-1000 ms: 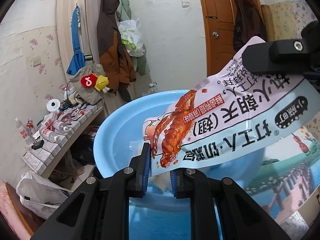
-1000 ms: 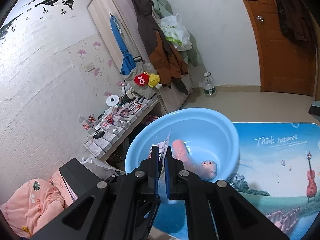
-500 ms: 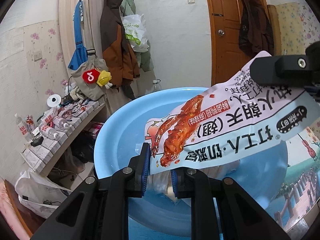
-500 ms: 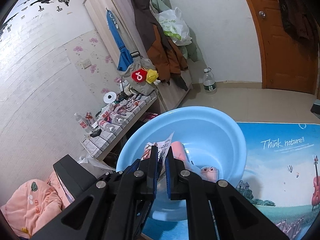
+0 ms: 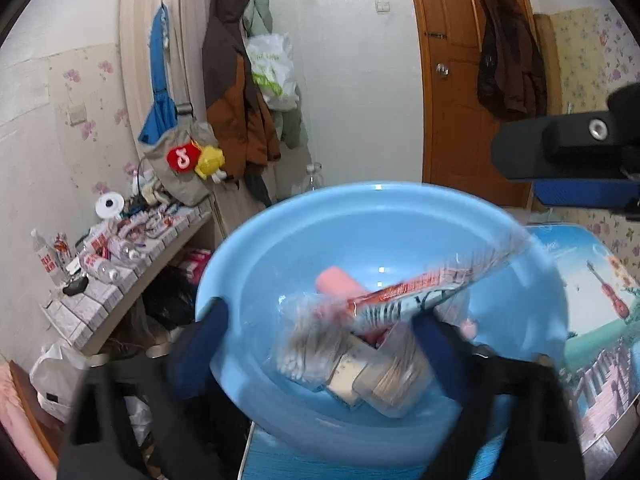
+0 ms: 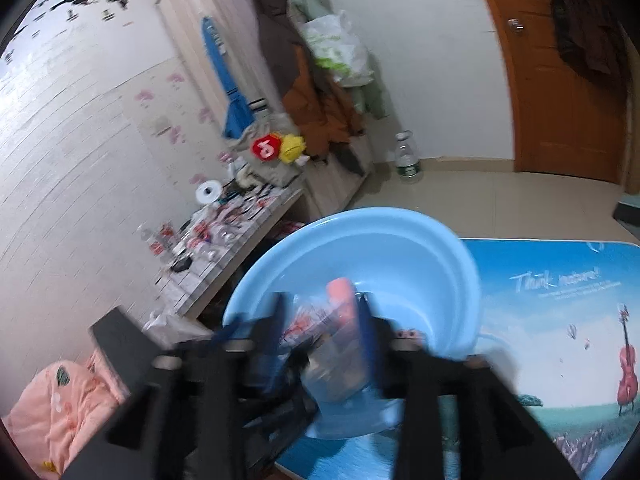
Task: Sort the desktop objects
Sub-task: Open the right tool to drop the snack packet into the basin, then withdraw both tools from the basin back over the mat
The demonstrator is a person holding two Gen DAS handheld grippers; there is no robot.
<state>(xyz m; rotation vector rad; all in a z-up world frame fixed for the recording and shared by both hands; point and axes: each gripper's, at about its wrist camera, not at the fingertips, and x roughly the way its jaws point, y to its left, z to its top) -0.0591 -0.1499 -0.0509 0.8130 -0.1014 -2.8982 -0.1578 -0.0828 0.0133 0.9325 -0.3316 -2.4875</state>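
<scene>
We hold a black two-finger gripper in each hand over the table, both aimed down into one round light-blue plastic basin [image 5: 532, 300].

Far left in the left wrist view, a low shelf [image 5: 120, 276] is crowded with small bottles and packets, their labels too small to read. Above it hangs a grey bag [image 5: 180, 168] with two soft toys, one red [image 5: 183, 159] with a white note-like mark, one yellow [image 5: 209, 161].

Our left gripper [image 5: 320, 344] has its blue-padded jaws flung wide and opening, one pad outside the basin's left rim, the other over its bowl; nothing is pressed between them. Between the fingers a flat glossy snack pouch [image 5: 404, 294], white and pale blue with a red band, hangs blurred and edge-on over the basin, free of the pads; its dark printed characters smear past reading. Under it in the bowl we count one pink rounded cylinder [image 5: 338, 284], one clear bag of cotton swabs [image 5: 308, 344] and some pale flat packets [image 5: 396, 376], too blurred to count.

Right view now: our right gripper [image 6: 322, 336] has its jaws about half apart and opening, with the blurred pouch and basin contents seen in the gap, neither pad clearly pressing anything.

Farthest right, the glossy table mat [image 6: 560, 320] reads "Think nature!" over a painted sky, with one red violin [image 6: 627, 368].
</scene>
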